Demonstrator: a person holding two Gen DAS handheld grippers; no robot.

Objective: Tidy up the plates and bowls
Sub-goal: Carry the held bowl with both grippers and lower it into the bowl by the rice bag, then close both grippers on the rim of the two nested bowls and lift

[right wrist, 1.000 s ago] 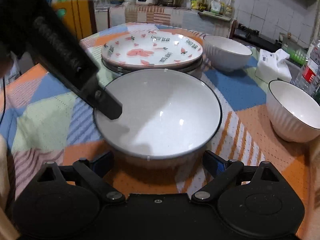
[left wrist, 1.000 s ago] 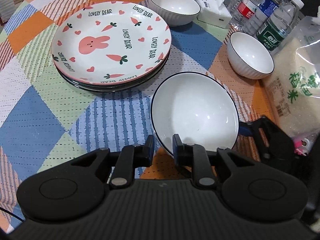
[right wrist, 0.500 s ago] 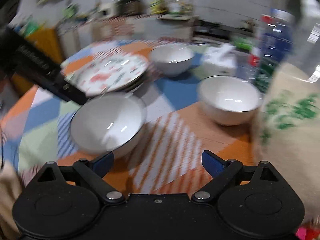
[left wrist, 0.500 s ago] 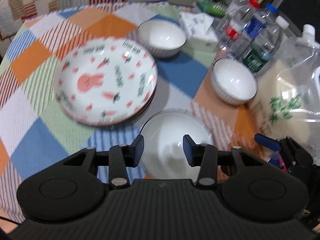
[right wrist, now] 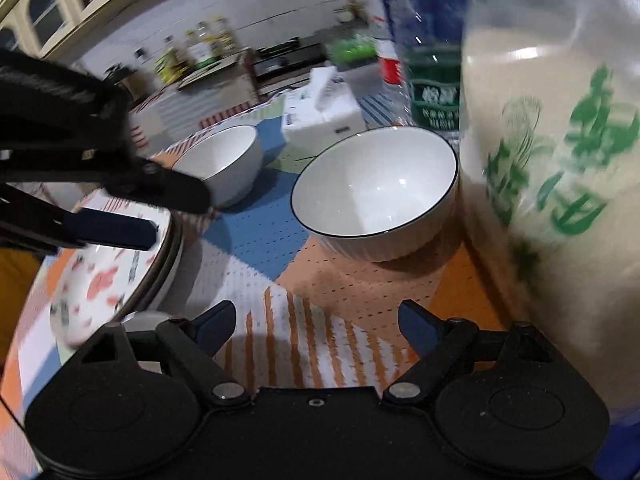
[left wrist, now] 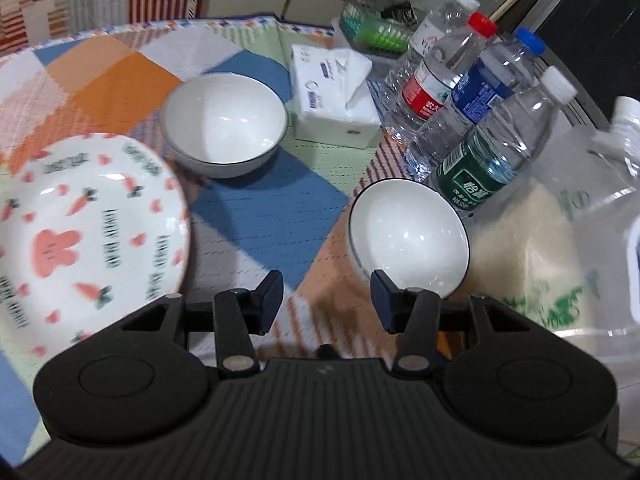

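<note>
Two white bowls remain loose on the table [left wrist: 256,208]; the left gripper [left wrist: 326,300], a second ago nipping the wide bowl's rim, is opening and empty, drawn off towards the near bowl [left wrist: 408,236]; the right gripper [right wrist: 316,326] is wide, narrowing, empty; seemingly that bowl is next for stacking, beside the bunny plates [left wrist: 80,224].

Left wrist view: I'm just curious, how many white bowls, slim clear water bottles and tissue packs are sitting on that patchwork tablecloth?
White ceramic bowls with dark rims: 2
Slim clear plastic water bottles: 4
White soft tissue pack: 1
Total: 7
</note>
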